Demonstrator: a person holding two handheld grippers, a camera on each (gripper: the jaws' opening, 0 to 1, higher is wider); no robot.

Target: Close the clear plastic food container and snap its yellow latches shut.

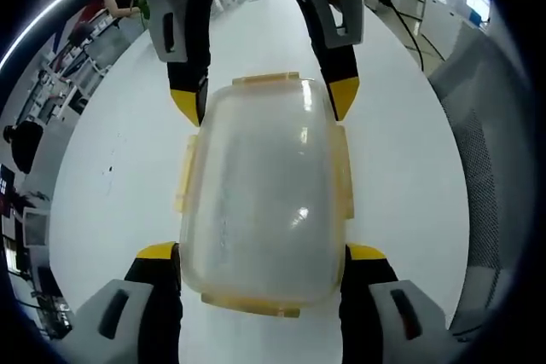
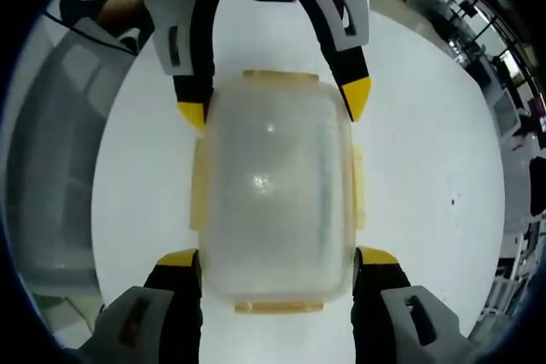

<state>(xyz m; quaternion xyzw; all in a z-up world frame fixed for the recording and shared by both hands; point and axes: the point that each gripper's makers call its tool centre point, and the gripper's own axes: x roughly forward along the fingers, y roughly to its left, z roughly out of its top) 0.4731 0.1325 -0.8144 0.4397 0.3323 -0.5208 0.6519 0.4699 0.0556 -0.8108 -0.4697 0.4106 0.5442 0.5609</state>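
Container (image 1: 260,189) of clear plastic lies lid-on upon the white worktop (image 1: 409,159), yellow latches (image 1: 266,80) around its rim. Left gripper (image 1: 260,253) and right gripper (image 2: 275,257), jaws spread, straddle opposite ends. No readable writing.

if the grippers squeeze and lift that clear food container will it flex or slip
The clear plastic food container looks thin-walled and seems empty, so it is probably light and may flex under a squeeze. Its glossy rounded sides could slide between the jaws of the left gripper and right gripper. Sitting low and wide on the white table, it seems unlikely to tip.
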